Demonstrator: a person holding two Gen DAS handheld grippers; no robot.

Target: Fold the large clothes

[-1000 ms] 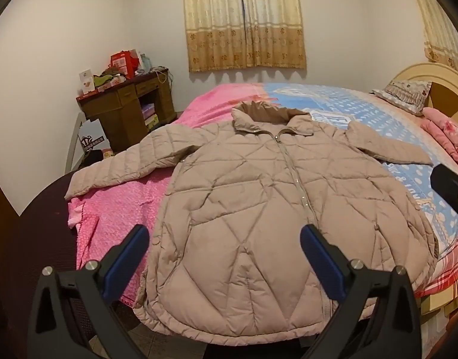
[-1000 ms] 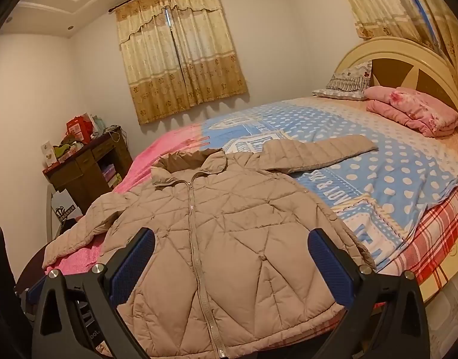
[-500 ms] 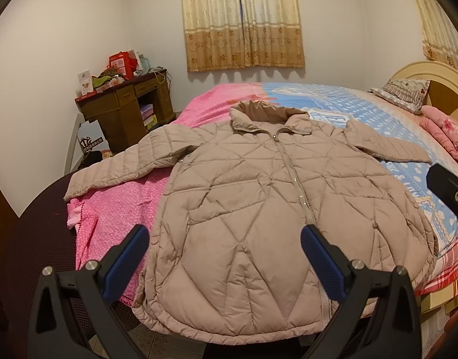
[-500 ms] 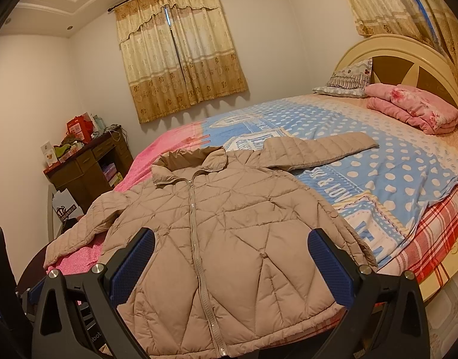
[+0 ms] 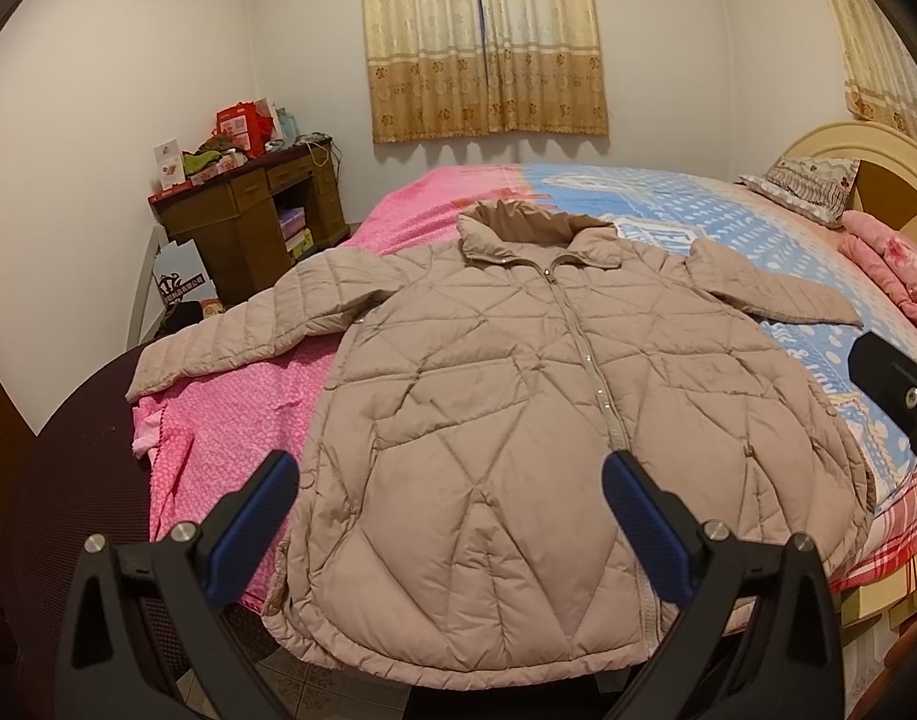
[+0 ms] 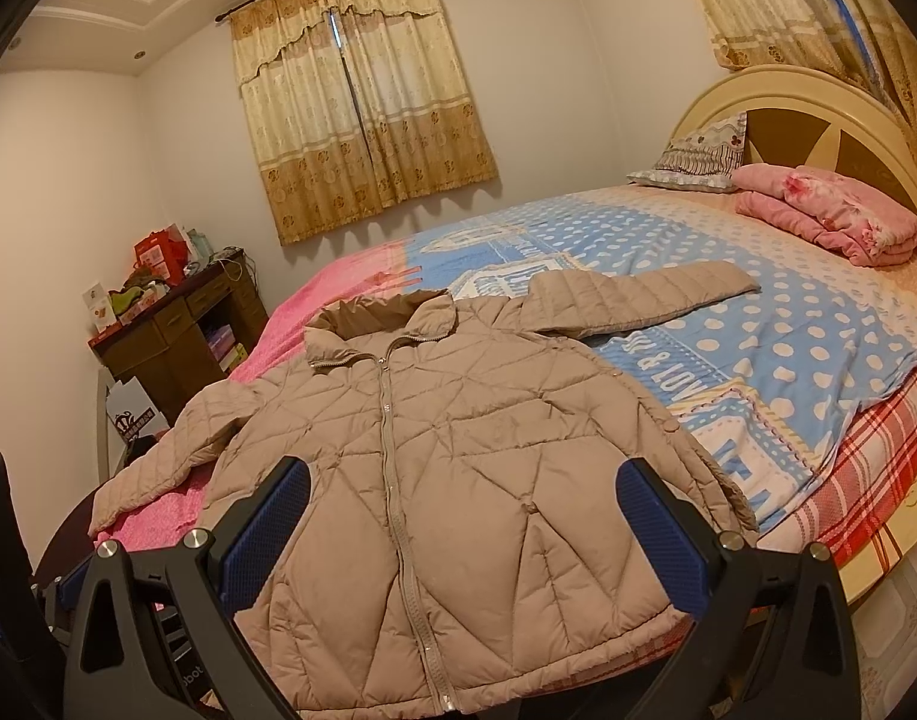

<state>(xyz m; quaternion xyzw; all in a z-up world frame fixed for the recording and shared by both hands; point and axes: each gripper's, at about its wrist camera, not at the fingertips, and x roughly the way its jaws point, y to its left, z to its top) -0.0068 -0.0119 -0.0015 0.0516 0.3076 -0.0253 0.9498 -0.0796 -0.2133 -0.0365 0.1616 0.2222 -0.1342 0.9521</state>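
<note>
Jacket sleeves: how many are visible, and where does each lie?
2. One sleeve stretches left over the pink bedding toward the wooden desk; the other sleeve lies spread right across the blue polka-dot sheet. Neither is folded in yet.

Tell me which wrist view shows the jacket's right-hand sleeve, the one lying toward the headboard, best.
The right wrist view: that sleeve lies full length on the blue dotted bedspread, cuff included. The left wrist view shows it too, but foreshortened near the frame's edge.

Dim, warm light, perhaps through the curtains (image 5: 482,36); sharp focus; fisheye bends dark edges.
</note>
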